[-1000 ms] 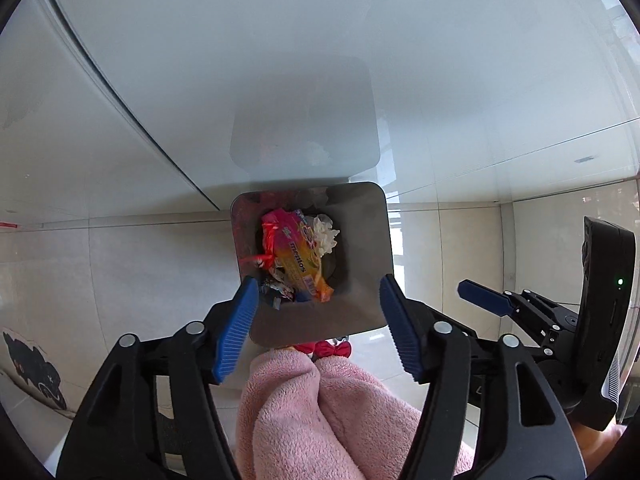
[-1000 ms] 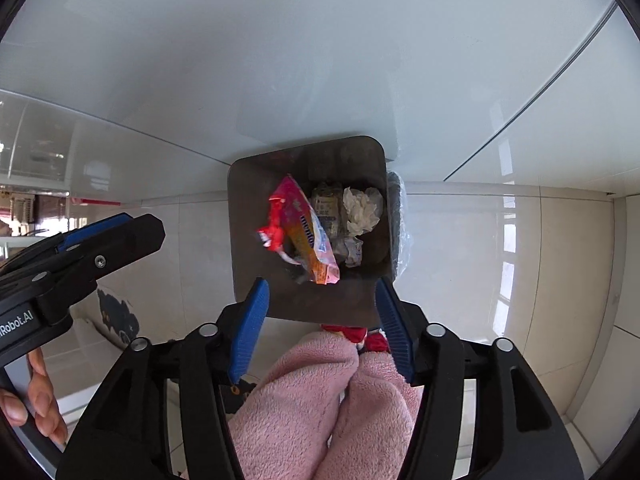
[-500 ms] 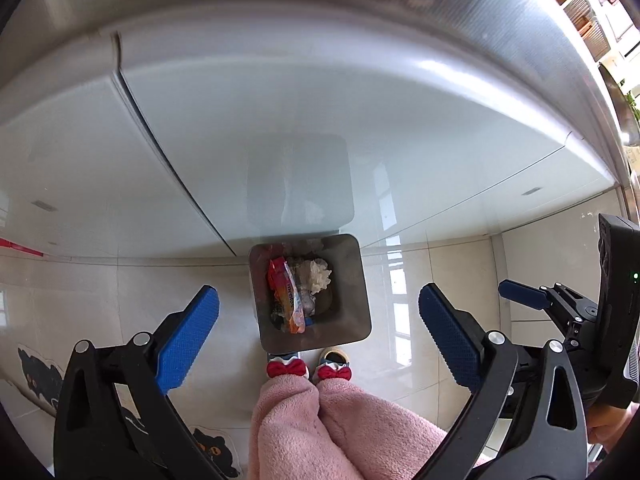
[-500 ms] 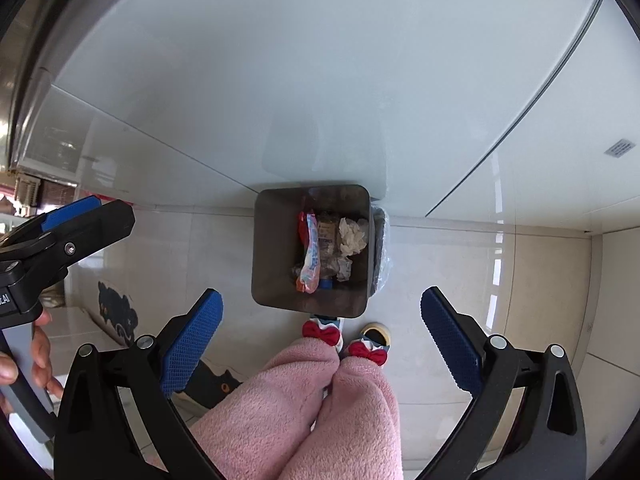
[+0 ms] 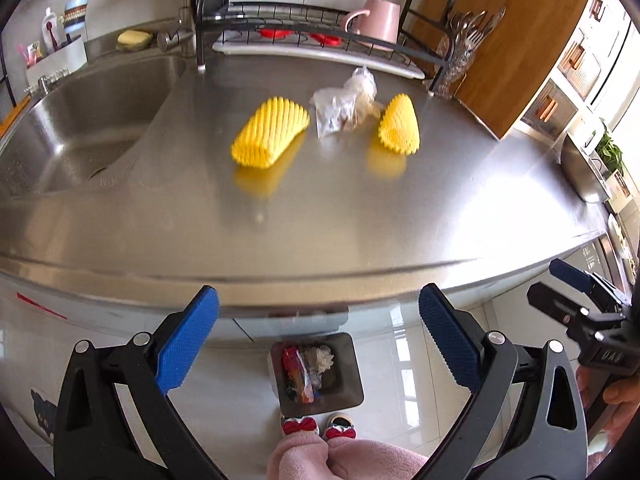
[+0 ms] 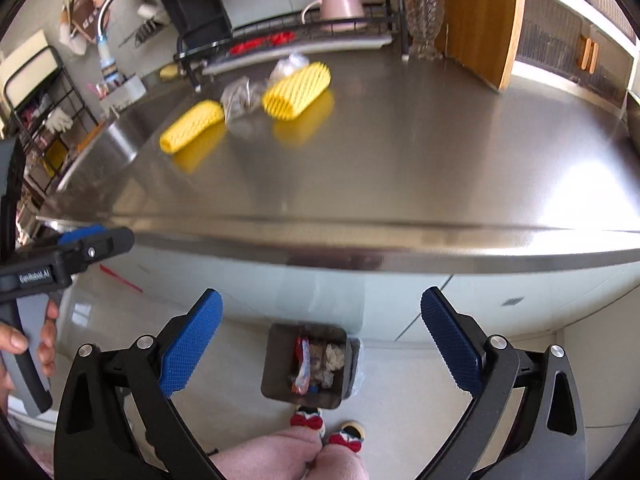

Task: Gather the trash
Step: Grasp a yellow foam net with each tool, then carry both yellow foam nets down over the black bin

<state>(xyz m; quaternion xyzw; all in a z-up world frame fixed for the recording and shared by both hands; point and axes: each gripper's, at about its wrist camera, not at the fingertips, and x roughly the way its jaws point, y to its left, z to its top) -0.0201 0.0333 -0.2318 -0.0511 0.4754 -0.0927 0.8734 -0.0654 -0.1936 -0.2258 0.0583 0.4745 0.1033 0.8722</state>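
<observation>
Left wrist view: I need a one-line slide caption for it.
Open left hand-held gripper above a floor bin of trash; two yellow foam nets and a plastic bag remain on the steel counter.

1. "GenRobot.AI" stands in white letters on the black body of the left gripper [image 6: 90, 240], seen in the right wrist view.
2. In the left wrist view, the right gripper [image 5: 576, 292] carries small pale lettering on its black body; it is too blurred to read.
</observation>
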